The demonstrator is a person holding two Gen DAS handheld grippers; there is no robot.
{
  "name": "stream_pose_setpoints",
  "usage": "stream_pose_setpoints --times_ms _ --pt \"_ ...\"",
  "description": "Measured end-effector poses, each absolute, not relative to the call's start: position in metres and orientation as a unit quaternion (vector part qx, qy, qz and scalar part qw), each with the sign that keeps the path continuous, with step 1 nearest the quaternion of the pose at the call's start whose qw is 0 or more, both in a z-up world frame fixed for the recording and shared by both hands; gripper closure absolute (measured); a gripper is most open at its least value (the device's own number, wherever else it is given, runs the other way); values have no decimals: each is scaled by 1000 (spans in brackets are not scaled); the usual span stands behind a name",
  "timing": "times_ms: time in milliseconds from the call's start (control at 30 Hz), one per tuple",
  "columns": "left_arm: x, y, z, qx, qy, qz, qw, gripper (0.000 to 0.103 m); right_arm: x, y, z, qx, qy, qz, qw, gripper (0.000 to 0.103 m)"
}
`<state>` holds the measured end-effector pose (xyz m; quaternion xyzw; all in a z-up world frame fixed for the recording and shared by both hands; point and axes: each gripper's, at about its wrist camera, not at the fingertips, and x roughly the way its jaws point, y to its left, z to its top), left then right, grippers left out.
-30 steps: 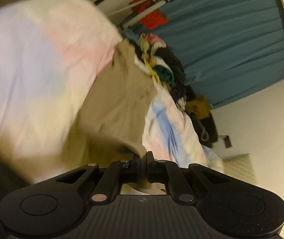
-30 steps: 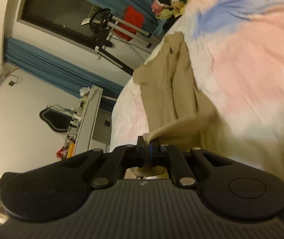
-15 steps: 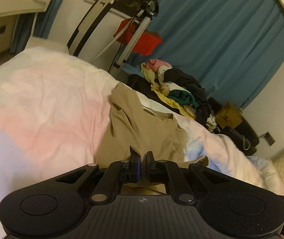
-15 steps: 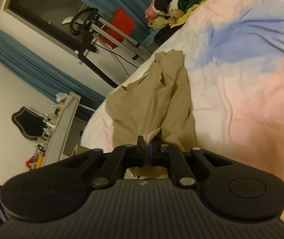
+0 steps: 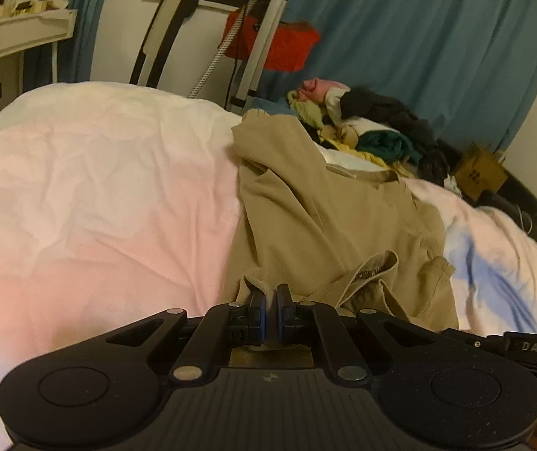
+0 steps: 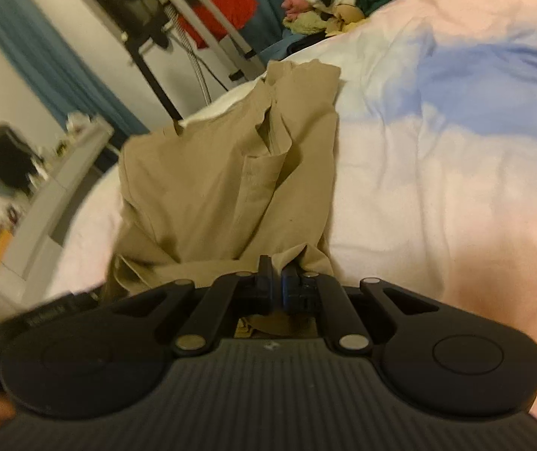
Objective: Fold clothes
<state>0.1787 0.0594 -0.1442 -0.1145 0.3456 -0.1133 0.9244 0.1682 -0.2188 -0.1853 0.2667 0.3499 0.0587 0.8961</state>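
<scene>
A tan pair of trousers [image 5: 317, 218] lies rumpled along the bed, its far end near the bed's far edge. It also shows in the right wrist view [image 6: 223, 188]. My left gripper [image 5: 270, 297] is shut on the near edge of the tan trousers, low over the bed. My right gripper [image 6: 276, 274] is shut on another part of the same near edge. The right gripper's body shows at the lower right of the left wrist view [image 5: 524, 345].
The bed [image 5: 91, 195] has a pastel pink, white and blue cover [image 6: 449, 143]. A heap of mixed clothes [image 5: 366, 127] lies at its far end. A metal stand with a red cloth [image 5: 276, 45], a shelf [image 5: 16, 37], a blue curtain [image 5: 419, 37] and a cardboard box [image 5: 479, 176] stand beyond.
Both grippers have swung down with the trousers' near edge and levelled out low over the bed. The trousers now lie stretched along the cover.
</scene>
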Motion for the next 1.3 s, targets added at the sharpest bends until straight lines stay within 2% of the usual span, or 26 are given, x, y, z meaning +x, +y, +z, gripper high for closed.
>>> stream_pose_setpoints --times_ms 133,200,233,267,400,467,600,633,667,700,733,867,1100,1300 --pt "172 58 -139 -107 340 -107 928 94 162 -210 -178 235 346 52 907 94" --pt "164 56 -131 -103 338 -105 929 81 156 -207 -171 222 344 46 911 94" --pt "159 56 -127 -101 338 -105 930 63 153 -205 -166 215 342 43 914 93" --pt "155 55 -122 -100 337 -105 931 51 148 -204 -160 210 338 38 917 93" --pt "128 52 -96 -90 311 -113 939 42 122 -201 -132 182 301 27 936 92" --pt "109 50 -81 -84 292 -116 946 27 105 -198 -116 170 279 26 945 92" --pt "73 47 -54 -62 255 -120 958 19 68 -193 -86 154 232 25 960 92" --pt "66 47 -48 -58 249 -121 959 17 60 -192 -81 147 224 26 963 84" --pt "59 48 -43 -62 248 -124 959 14 51 -191 -77 144 213 26 966 70" --pt "54 51 -38 -70 247 -127 958 13 42 -189 -74 141 202 26 969 29" --pt "48 53 -33 -77 245 -130 958 11 33 -188 -71 138 191 25 972 0" --pt "28 57 -19 -64 225 -124 964 5 9 -182 -71 127 157 2 979 0" --pt "15 60 -21 -54 226 -114 966 5 11 -174 -72 111 159 5 981 0" --pt "18 64 -36 -73 256 -126 956 4 14 -174 -77 112 163 -2 980 0"
